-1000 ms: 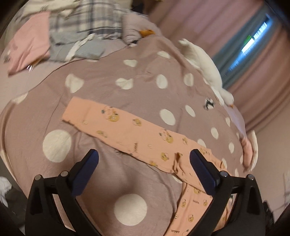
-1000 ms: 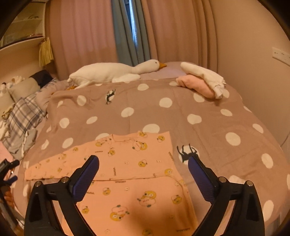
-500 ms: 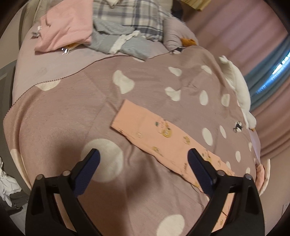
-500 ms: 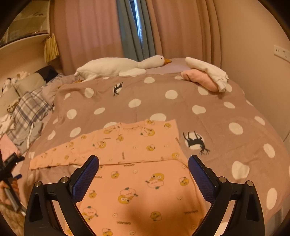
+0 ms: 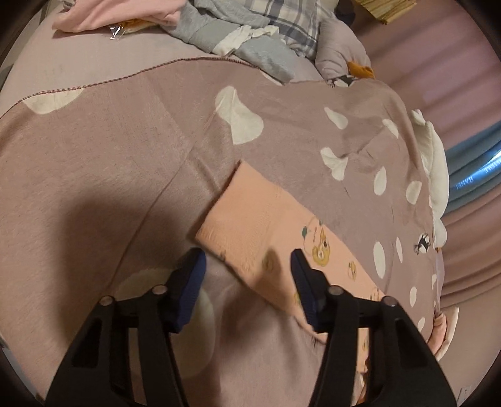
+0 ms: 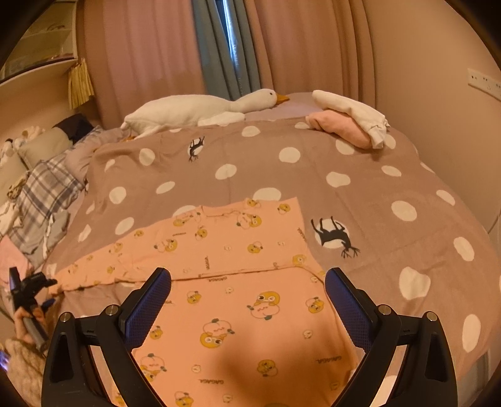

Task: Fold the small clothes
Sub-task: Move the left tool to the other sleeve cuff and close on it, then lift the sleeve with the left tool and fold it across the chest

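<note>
My left gripper (image 5: 247,266), jaws half-closed and closing around the peach shirt's sleeve cuff (image 5: 241,219) on the dotted blanket (image 5: 125,141), seemingly not yet pinching, might grab blanket too; right gripper (image 6: 247,288) gapes above the shirt.

Garment (image 6: 238,281) lies flat on the blanket (image 6: 360,188), near edge of the bed, sleeve (image 5: 250,228) reaching left. Plush goose (image 6: 194,109) lies along the far edge. Folded clothes (image 6: 347,122) sit far right; loose pile (image 5: 238,28) far left.

plush goose (image 6: 200,109), spotted blanket (image 6: 360,194), curtains (image 6: 150,47)
</note>
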